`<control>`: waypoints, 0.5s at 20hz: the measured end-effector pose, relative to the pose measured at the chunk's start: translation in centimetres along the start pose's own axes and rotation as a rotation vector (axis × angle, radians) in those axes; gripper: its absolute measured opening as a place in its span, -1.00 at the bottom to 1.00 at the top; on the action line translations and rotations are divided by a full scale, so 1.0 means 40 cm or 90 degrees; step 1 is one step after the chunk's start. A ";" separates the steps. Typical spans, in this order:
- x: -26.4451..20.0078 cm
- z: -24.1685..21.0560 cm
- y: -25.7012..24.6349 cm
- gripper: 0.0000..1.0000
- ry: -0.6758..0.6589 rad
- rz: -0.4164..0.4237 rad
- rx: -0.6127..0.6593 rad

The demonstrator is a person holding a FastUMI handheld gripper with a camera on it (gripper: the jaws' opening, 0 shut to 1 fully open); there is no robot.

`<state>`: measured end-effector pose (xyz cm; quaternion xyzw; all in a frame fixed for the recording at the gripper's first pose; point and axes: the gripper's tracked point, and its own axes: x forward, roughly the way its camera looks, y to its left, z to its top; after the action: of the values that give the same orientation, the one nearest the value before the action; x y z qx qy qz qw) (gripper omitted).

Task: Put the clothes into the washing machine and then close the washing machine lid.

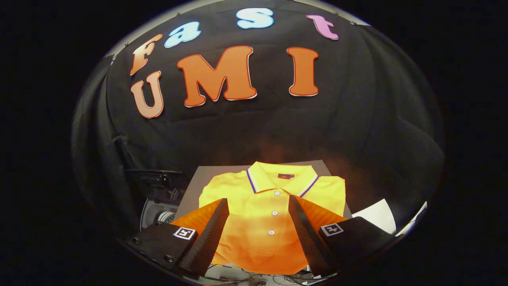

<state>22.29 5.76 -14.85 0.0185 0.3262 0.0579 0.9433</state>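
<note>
A folded yellow polo shirt (270, 206) with a striped collar and white buttons lies flat on a grey board (190, 186). My gripper (258, 204) hovers above the shirt's lower part, open wide, with the button line running between the two fingers. Nothing is held. To the left of the board, lower down, a round metal opening (158, 216) of a machine shows in part, half hidden by the left finger.
A dark bracket (152, 176) sticks out at the left above the round opening. A white sheet (377, 214) lies to the right of the board. Cables (246, 274) lie just below the shirt's near hem. Black cloth walls close off the back and sides.
</note>
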 end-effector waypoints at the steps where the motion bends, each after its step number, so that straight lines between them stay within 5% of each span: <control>1: 0.025 -0.016 -0.008 0.97 0.021 -0.007 -0.003; 10: 0.145 -0.150 -0.073 0.98 0.133 -0.053 -0.010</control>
<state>23.39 3.54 -23.33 -0.0088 0.4228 0.0230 0.9059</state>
